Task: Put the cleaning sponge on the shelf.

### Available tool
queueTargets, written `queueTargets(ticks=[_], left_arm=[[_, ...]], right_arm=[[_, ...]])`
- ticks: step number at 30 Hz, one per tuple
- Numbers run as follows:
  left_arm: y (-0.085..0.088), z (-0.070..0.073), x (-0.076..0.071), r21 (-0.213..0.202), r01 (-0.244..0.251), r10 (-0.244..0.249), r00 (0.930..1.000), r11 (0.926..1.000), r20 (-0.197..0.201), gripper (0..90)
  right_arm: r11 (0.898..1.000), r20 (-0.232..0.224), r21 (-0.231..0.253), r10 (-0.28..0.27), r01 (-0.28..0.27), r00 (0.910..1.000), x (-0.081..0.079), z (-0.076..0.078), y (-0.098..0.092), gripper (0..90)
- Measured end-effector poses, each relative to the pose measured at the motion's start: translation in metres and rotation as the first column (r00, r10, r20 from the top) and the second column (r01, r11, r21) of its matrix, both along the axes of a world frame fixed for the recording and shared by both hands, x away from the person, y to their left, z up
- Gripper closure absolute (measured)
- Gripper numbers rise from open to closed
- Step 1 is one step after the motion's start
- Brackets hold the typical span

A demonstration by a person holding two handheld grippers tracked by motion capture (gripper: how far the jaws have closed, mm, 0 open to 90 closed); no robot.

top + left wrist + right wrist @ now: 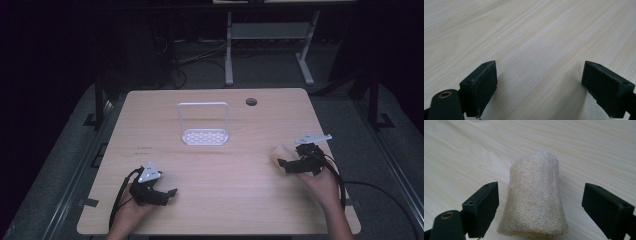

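At four o'clock on the pale wood counter (215, 170), right gripper (540, 205) straddles the beige fibrous loofah cylinder (535, 197), jaws wide, likely readying a grasp; left gripper (539, 82) wide, empty.

Light wood-grain tabletop (215, 165), rounded corners. White wire rack (204, 125) stands upright on the tabletop, past its centre, toward the far edge: perforated oval base, tall rounded-rectangle frame rising from it. Small round grommet hole (251, 102) in the tabletop, right of the rack, close to the far edge. Pale fibrous loofah sponge (536, 197) lies on the tabletop well right of the rack and nearer the front edge; in the right gripper view it looks tapered, coarse mesh texture. Beyond the tabletop's far edge, grey floor with white desk legs (229, 50) and a tangle of dark cables (185, 60). Surroundings dark.
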State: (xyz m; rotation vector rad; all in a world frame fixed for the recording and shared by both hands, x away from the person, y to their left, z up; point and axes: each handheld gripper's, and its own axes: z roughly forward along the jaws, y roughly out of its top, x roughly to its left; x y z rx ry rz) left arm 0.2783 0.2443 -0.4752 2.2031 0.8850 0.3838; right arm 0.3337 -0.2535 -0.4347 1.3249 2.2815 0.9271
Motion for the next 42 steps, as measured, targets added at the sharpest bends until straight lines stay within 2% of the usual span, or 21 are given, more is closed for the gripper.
queueTargets(ticks=[5,21,30,42], left_arm=[[0.000,0.000,0.000,0.000,0.000,0.000,1.0000,1.0000,0.000,12.4],[0.000,0.000,0.000,0.000,0.000,0.000,1.0000,1.0000,0.000,12.4],[0.000,0.000,0.000,0.000,0.000,0.000,1.0000,1.0000,0.000,12.4],[0.000,0.000,0.000,0.000,-0.001,0.001,1.0000,1.0000,0.000,12.5]], right_arm=[[1.000,-0.022,-0.002,0.002,-0.002,0.9998,0.002,-0.006,0.001,13.9],[0.999,-0.066,-0.034,0.014,-0.016,0.9978,0.001,-0.013,0.006,14.7],[0.999,-0.088,-0.038,0.030,-0.033,0.9956,0.001,-0.014,0.005,25.6],[0.998,-0.084,-0.049,0.041,-0.045,0.9956,0.000,-0.011,0.005,27.5]])
